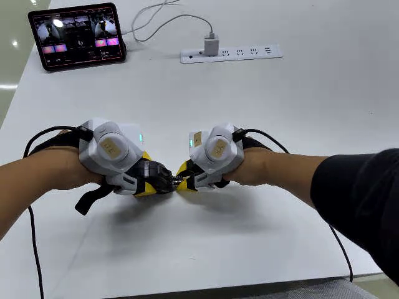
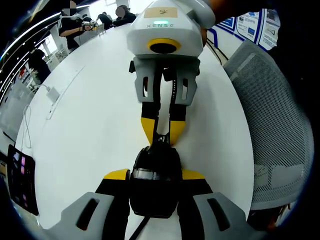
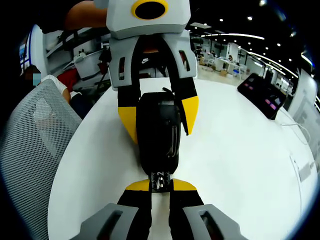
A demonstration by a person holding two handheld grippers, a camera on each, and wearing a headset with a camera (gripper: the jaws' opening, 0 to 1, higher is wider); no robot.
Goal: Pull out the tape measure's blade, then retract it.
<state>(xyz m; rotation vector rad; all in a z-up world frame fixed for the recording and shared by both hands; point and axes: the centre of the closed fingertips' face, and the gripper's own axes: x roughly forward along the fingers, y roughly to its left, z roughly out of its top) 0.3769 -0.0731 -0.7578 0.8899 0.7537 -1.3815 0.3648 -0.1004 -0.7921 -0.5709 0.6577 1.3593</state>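
A black tape measure [image 1: 159,176] sits between my two grippers just above the white table [image 1: 280,112]. My left gripper [image 1: 153,180] is shut on its case [image 2: 155,185], with one yellow-tipped jaw on each side. My right gripper [image 1: 186,181] faces it tip to tip. It is shut on the end of the blade [image 3: 161,178], which sticks out of the case [image 3: 159,130] by a very short length. In the left gripper view the right gripper [image 2: 162,133] comes in from the top. In the right gripper view the left gripper [image 3: 159,117] straddles the case.
A tablet [image 1: 78,34] lies at the table's far left. A power strip [image 1: 230,53] with a white charger [image 1: 211,45] and its cable lies at the far middle. A mesh chair [image 2: 270,125] stands by the table's near edge. Black cables trail from both grippers.
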